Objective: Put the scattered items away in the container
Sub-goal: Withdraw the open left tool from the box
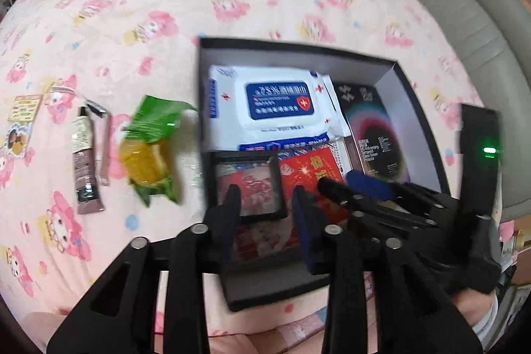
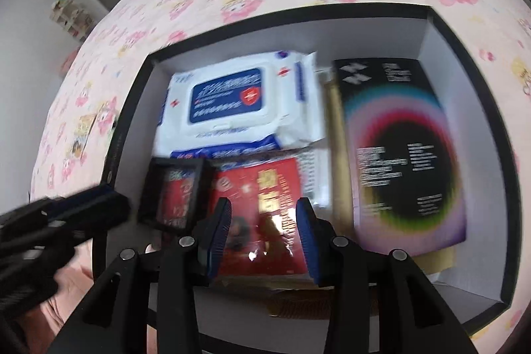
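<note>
Black open-topped box (image 1: 418, 128) sits on a bed with a pink cartoon-print sheet (image 1: 166, 5). Inside it: a white wet-wipes pack (image 1: 275, 102) at the far left, a dark carton with a rainbow ring (image 1: 375, 135) along the right side, a red packet (image 1: 312, 175) at the near middle, and a small black-framed square case (image 1: 247, 184) leaning in the near-left corner, touching the red packet.

Left gripper (image 1: 265, 214) hovers over the framed case, fingers apart, nothing between them; the pads do not touch the case. Right gripper (image 2: 264, 231) hangs above the red packet, fingers apart on either side of it; no clear contact, though the view is blurred.

Still out on the sheet, left of the box: a green-and-yellow snack packet (image 1: 151, 148) just beside the box wall, a brown-and-cream tube (image 1: 84, 161) further left, and a small printed card (image 1: 21, 125) well apart near the edge.
</note>
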{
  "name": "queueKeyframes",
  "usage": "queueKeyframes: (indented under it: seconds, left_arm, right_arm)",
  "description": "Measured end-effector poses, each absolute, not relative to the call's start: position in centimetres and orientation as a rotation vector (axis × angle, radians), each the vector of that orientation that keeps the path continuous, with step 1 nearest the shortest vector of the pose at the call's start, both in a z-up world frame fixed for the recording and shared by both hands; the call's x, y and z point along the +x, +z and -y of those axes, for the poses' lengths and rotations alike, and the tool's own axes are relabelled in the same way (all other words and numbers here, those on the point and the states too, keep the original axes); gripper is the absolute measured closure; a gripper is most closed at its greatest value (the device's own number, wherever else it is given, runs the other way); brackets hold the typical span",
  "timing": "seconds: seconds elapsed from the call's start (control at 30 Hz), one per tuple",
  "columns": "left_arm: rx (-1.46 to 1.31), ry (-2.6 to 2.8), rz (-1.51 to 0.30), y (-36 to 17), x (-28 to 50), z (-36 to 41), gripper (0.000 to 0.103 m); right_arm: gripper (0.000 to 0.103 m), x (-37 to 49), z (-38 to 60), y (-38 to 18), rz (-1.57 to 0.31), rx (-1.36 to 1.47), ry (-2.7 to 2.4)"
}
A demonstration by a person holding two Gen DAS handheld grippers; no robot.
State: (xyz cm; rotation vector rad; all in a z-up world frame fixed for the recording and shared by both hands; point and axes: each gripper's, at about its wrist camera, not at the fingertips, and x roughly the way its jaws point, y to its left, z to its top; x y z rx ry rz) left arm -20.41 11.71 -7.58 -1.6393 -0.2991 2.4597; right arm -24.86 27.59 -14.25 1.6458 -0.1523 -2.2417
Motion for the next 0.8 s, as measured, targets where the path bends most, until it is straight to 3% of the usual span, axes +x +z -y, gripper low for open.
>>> queueKeyframes:
  seconds: [0.4,0.53,0.8]
  left_arm:
    - [-1.582,2.510,0.376,-8.2,-17.8,-8.3,0.060]
    - [-1.530,2.547,0.409,-7.9,-16.6,-6.5,0.060]
    - [-1.471,2.582,0.500,-7.3,-13.0,-1.7,0.060]
  right_arm:
    - [0.066,-24.1,-21.4,-16.4,0.131,1.679,-2.011]
    - [0.066,-22.8,-21.1,-14.5,0.013,1.607,-2.186]
    - [0.065,-19.4,-18.1,-10.6,-0.004,1.391,-2.233]
